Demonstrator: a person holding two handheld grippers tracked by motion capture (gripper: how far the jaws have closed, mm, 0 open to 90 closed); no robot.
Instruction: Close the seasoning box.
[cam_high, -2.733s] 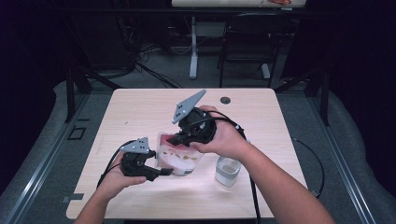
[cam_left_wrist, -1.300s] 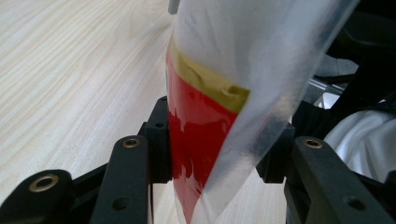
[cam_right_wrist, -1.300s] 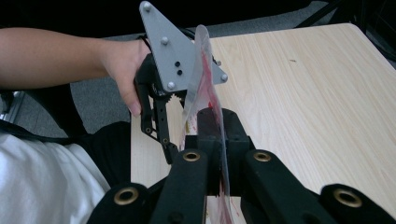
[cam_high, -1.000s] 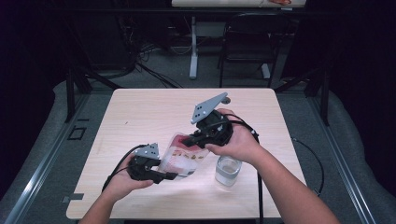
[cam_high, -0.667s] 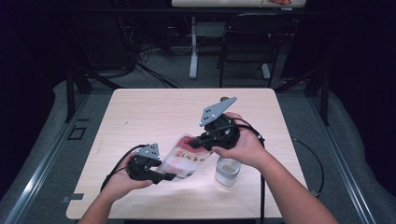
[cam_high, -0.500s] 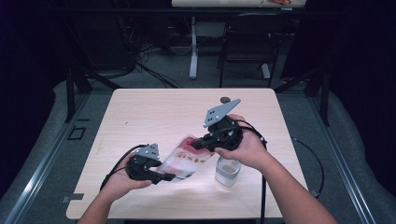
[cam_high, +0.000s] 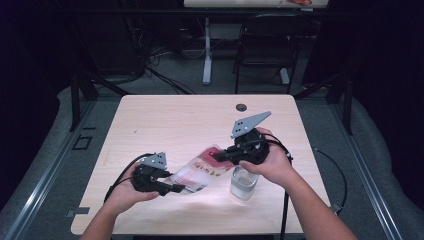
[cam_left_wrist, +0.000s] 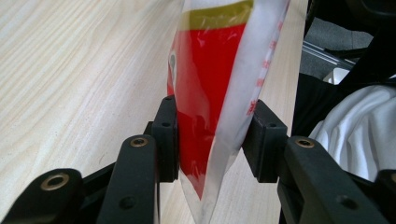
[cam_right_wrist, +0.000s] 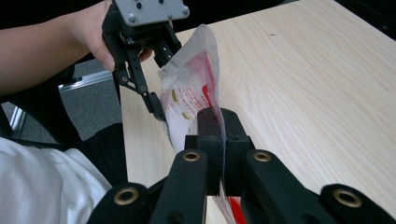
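A red and white plastic pouch (cam_high: 200, 172) hangs stretched between my two grippers above the wooden table (cam_high: 165, 120). My left gripper (cam_high: 175, 189), at the front left, has just been closing its jaws; in the left gripper view both pads press the puffed lower end of the pouch (cam_left_wrist: 210, 93). To the right and higher up, my right gripper (cam_high: 220, 156) is shut on the pouch's upper edge. In the right gripper view its pads pinch the thin film (cam_right_wrist: 191, 93), with the left gripper (cam_right_wrist: 163, 79) farther off. A glass of water (cam_high: 244, 182) stands just below my right hand.
A round cable hole (cam_high: 241, 107) lies near the table's far edge. Behind the table stand a dark chair (cam_high: 265, 50) and a white table leg (cam_high: 206, 55). Cables trail from both grippers over the front of the table.
My right gripper has carried the pouch's upper end to the right and downward, above the glass. The pouch now lies more stretched out. My left hand has stayed where it was.
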